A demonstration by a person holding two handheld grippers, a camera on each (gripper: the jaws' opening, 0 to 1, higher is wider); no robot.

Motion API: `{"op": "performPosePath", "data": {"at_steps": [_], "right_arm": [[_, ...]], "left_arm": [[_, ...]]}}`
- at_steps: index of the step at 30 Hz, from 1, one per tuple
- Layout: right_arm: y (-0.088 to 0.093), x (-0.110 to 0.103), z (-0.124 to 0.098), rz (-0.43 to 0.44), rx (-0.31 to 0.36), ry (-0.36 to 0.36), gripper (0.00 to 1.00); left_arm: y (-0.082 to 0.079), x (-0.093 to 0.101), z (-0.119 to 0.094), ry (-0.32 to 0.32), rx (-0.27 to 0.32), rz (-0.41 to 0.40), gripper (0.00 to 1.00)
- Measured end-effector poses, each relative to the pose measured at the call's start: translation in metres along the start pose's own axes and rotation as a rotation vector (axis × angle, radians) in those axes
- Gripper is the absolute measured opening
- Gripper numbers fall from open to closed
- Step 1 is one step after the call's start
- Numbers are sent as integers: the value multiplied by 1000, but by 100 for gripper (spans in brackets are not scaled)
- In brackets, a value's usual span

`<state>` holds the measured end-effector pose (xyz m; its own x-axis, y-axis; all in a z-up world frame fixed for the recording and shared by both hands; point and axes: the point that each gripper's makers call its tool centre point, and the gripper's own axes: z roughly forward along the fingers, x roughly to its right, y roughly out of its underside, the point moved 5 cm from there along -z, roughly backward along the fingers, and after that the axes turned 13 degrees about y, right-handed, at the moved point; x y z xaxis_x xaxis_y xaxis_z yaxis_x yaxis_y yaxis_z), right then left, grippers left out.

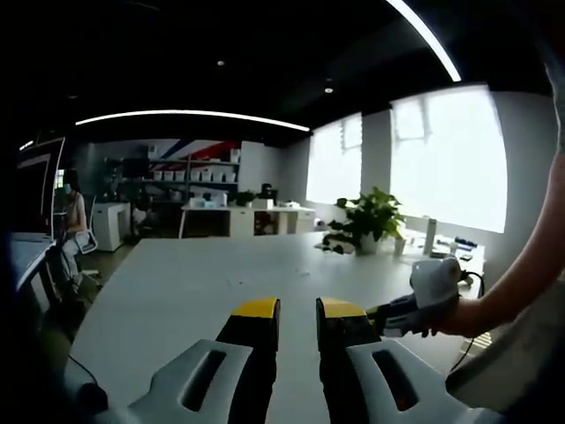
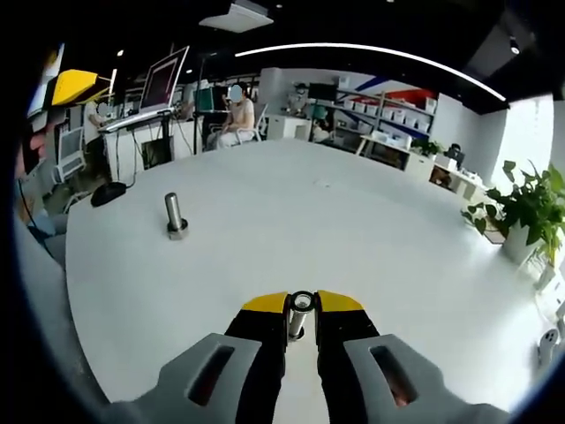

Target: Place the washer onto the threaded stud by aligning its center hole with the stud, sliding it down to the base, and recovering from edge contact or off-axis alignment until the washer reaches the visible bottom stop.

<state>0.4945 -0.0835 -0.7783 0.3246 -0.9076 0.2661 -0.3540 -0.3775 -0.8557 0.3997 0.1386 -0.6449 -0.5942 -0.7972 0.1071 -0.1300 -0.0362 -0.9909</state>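
Note:
The threaded stud (image 2: pixel 175 215) stands upright on its small nut-like base on the white table (image 2: pixel 353 221), to the left of and beyond my right gripper (image 2: pixel 301 306). That gripper is shut on the washer (image 2: pixel 302 301), a small metal ring pinched between the yellow jaw tips, well short of the stud. My left gripper (image 1: pixel 297 311) hovers over the white table (image 1: pixel 194 283) with its jaws apart and nothing between them. The right gripper (image 1: pixel 425 296) enters the left gripper view from the right, held by a person's hand.
A potted plant (image 1: pixel 371 221) and small items sit at the table's far right edge; the plant (image 2: pixel 525 212) also shows in the right gripper view. Desks with monitors (image 2: pixel 163 84) and a seated person (image 2: pixel 237 115) lie beyond the table. A black cable (image 1: pixel 79 375) lies at the left.

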Motion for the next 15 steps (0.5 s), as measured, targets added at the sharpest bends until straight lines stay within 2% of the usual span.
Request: {"op": "performPosePath", "data": {"at_steps": [15], "right_arm": [[3, 0, -1, 33, -15, -2, 15]], "left_arm": [[0, -2, -1, -9, 4, -1, 14]]}}
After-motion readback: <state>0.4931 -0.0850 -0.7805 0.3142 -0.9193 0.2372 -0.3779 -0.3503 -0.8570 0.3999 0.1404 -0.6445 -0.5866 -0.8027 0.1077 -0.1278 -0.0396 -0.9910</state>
